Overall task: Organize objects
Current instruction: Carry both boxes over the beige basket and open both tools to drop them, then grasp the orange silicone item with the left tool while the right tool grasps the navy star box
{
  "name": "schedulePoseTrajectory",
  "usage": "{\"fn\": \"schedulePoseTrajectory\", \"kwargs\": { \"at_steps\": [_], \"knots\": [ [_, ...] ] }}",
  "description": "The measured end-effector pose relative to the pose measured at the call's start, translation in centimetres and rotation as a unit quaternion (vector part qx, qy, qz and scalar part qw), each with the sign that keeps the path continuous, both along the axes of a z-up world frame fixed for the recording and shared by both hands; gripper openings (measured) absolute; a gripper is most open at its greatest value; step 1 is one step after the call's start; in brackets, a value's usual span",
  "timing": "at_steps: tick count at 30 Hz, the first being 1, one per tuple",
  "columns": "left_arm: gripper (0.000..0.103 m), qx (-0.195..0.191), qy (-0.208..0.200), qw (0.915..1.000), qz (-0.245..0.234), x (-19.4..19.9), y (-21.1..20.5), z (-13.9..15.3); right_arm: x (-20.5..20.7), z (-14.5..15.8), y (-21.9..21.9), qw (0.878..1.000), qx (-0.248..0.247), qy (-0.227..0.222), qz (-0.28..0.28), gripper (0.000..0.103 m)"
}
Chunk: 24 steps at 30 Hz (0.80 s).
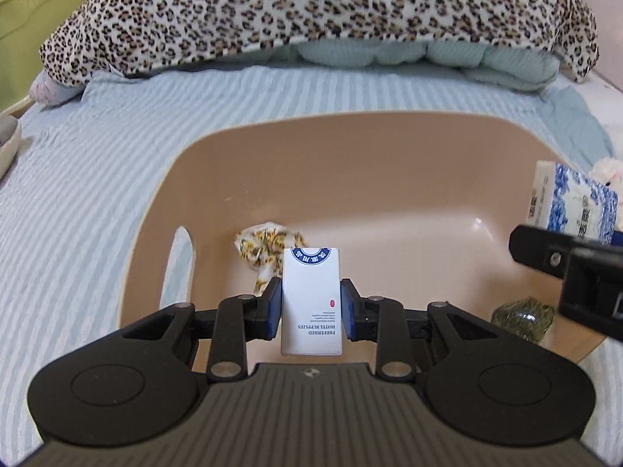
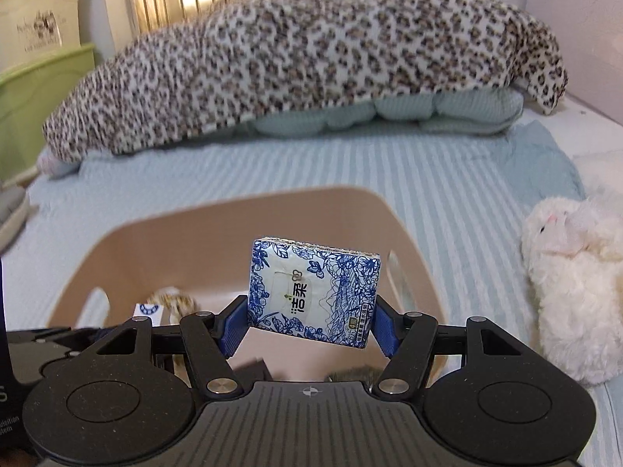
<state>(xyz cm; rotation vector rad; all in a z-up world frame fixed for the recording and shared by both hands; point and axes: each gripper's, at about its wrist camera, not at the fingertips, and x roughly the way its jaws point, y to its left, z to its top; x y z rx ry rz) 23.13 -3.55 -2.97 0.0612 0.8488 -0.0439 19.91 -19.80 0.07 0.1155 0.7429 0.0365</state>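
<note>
Left wrist view: striped bed (image 1: 97, 179), tan basin (image 1: 350, 163) on it, leopard blanket (image 1: 311, 7) beyond the basin; left gripper (image 1: 310, 303) clamps a white box (image 1: 311, 303), right gripper (image 2: 311, 323) clamps a tissue pack (image 2: 311, 292).

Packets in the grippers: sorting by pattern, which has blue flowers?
The tissue pack in the right gripper; the left gripper's white box is plain.
</note>
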Motion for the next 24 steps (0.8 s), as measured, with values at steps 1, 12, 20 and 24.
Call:
{"fn": "schedulePoseTrajectory", "kwargs": {
  "at_steps": [1, 12, 20, 24],
  "knots": [
    [0.033, 0.001, 0.000, 1.0000, -0.001, -0.1, 0.0, 0.1, 0.0, -0.3, 0.1, 1.000, -0.003, 0.008, 0.003, 0.062],
    [0.062, -0.013, -0.022, 0.9997, 0.006, -2.5, 0.7, 3.8, -2.7, 1.7, 0.0, 1.000, -0.022, -0.014, 0.014, 0.077],
    [0.069, -0.017, -0.036, 0.9992, -0.008, -6.5, 0.6, 6.3, -5.6, 3.4, -2.0, 1.000, -0.019, -0.017, 0.015, 0.080],
    [0.069, -0.025, -0.024, 0.9994, -0.010, -7.7, 0.8, 6.6, -7.2, 3.7, -2.8, 0.999, -0.028, -0.013, 0.017, 0.081]
  ]
}}
